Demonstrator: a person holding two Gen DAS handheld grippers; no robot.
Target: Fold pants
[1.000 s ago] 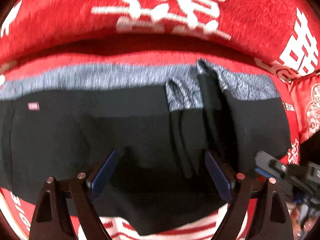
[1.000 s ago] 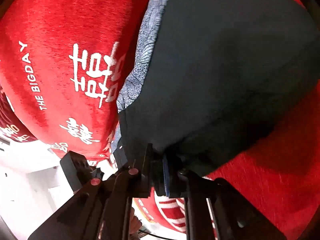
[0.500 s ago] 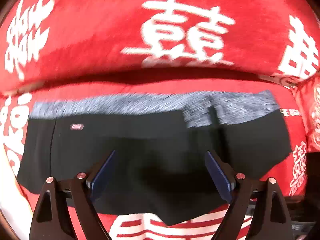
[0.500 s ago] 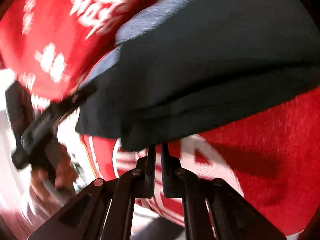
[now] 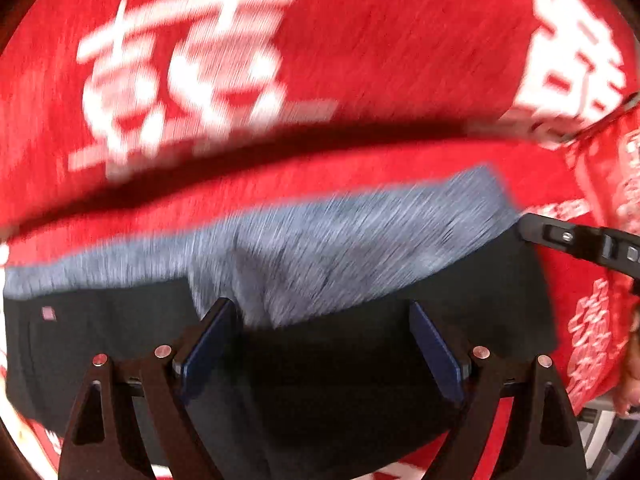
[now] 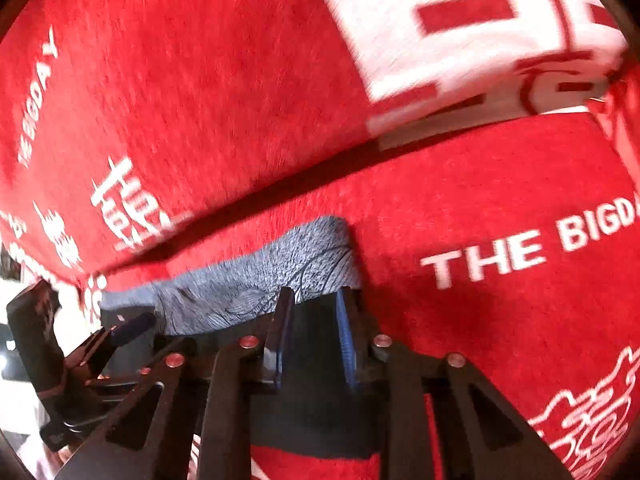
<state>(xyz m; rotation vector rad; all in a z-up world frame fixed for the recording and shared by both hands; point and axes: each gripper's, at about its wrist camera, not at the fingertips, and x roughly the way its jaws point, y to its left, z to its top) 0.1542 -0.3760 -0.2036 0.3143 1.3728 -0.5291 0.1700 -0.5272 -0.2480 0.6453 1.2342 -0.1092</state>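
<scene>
The black pants [image 5: 340, 380] with a grey patterned waistband [image 5: 320, 248] lie folded on a red sofa seat. My left gripper [image 5: 320, 344] is open just above the black cloth near the waistband, holding nothing. My right gripper [image 6: 312, 332] is partly open over the pants' right end [image 6: 320, 412], next to the waistband's corner [image 6: 280, 264]; nothing is pinched between its pads. The right gripper's finger also shows at the right edge of the left wrist view [image 5: 576, 240]. The left gripper shows at the left of the right wrist view [image 6: 120, 336].
The red sofa cover [image 6: 500, 320] with white characters and "THE BIGDAY" print lies under the pants. The red backrest [image 5: 360, 40] rises right behind them. A bright floor area [image 6: 12, 308] shows beyond the sofa's left edge.
My right gripper has let go of the pants' edge, opened and swung to face the backrest. My left gripper has moved forward toward the waistband, still open.
</scene>
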